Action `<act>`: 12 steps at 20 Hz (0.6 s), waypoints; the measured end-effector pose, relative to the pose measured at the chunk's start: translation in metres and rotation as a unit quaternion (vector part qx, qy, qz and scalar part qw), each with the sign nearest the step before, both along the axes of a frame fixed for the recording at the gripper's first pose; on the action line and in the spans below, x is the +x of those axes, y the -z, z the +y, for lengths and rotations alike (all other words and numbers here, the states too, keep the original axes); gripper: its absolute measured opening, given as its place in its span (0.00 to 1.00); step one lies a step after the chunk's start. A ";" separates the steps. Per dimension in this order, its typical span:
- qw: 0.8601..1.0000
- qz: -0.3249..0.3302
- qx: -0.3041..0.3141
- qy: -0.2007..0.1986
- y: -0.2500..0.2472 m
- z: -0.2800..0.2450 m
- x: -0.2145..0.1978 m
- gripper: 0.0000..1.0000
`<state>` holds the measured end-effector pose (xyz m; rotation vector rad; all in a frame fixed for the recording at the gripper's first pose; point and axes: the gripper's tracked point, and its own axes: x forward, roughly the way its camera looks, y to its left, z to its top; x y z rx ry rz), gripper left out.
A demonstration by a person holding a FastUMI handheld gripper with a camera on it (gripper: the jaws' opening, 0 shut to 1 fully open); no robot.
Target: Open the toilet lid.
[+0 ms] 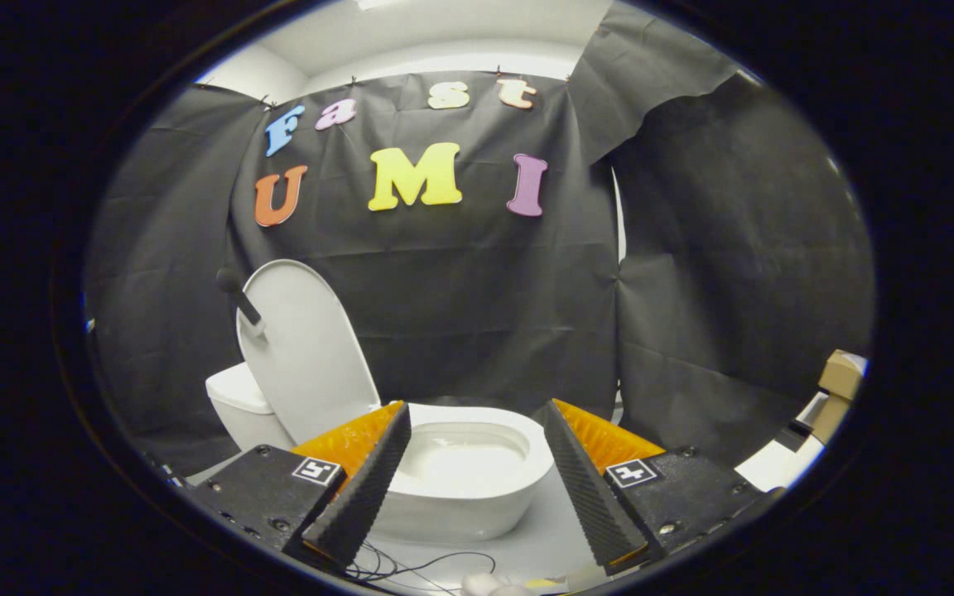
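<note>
in the gripper view we see our gripper (477, 463) with fingers spread apart, holding nothing. the toilet lid (303, 348) stands raised beyond the left finger, over the bowl (464, 472). we judge the opening done; next, simply pull clear.

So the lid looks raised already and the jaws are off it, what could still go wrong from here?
1. The toilet lid stands up but tilted, with the gripper open and holding nothing; if it is short of its balance point, it might drop back onto the bowl.
2. A thin black cable lies on the floor just below the jaws; pulling the gripper back low might snag it.
3. The dark handle sticks out at the lid's edge and could catch a passing jaw.
</note>
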<state>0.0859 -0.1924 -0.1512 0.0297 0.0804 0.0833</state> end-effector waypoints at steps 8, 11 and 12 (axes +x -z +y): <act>1.000 -0.001 0.001 -0.012 0.004 0.009 0.003 1.00; 1.000 0.000 0.003 -0.020 0.005 0.014 0.007 1.00; 1.000 -0.001 0.002 -0.022 0.005 0.017 0.008 1.00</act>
